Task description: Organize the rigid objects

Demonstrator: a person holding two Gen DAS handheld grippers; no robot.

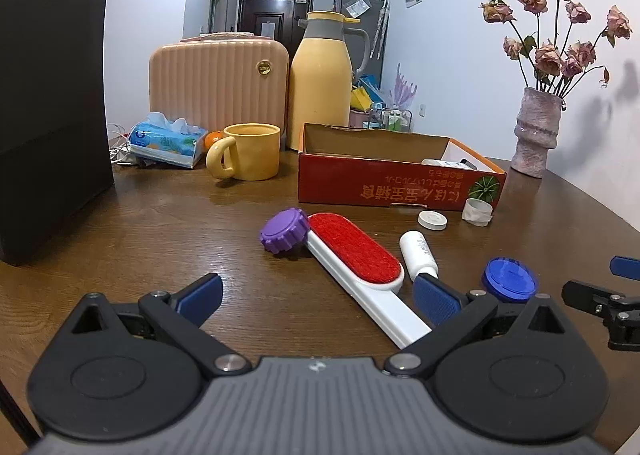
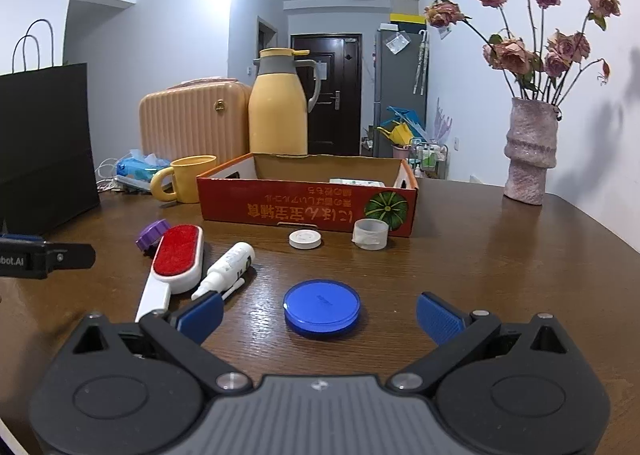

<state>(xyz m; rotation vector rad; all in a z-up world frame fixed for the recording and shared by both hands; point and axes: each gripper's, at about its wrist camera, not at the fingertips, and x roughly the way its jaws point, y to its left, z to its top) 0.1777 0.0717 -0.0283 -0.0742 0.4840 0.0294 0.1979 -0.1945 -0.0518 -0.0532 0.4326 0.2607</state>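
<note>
My left gripper [image 1: 318, 297] is open and empty above the table, with the white handle of a red lint brush [image 1: 354, 253] lying between its fingers. A purple cap [image 1: 283, 230] touches the brush's far end and a white bottle [image 1: 418, 251] lies to its right. My right gripper [image 2: 320, 315] is open and empty, with a blue round lid [image 2: 321, 307] on the table between its fingertips. The brush [image 2: 176, 255], bottle [image 2: 230, 265] and purple cap [image 2: 152, 236] lie to its left. A red cardboard box [image 2: 304, 207] stands behind, with a white lid [image 2: 305, 239] and a clear cup [image 2: 371, 234] in front of it.
A yellow mug [image 1: 246, 151], tissue pack [image 1: 166, 139], peach case [image 1: 218, 85] and yellow jug [image 1: 320, 79] stand at the back. A black paper bag [image 1: 52, 115] stands at the left. A vase of dried roses [image 2: 530, 151] stands at the right.
</note>
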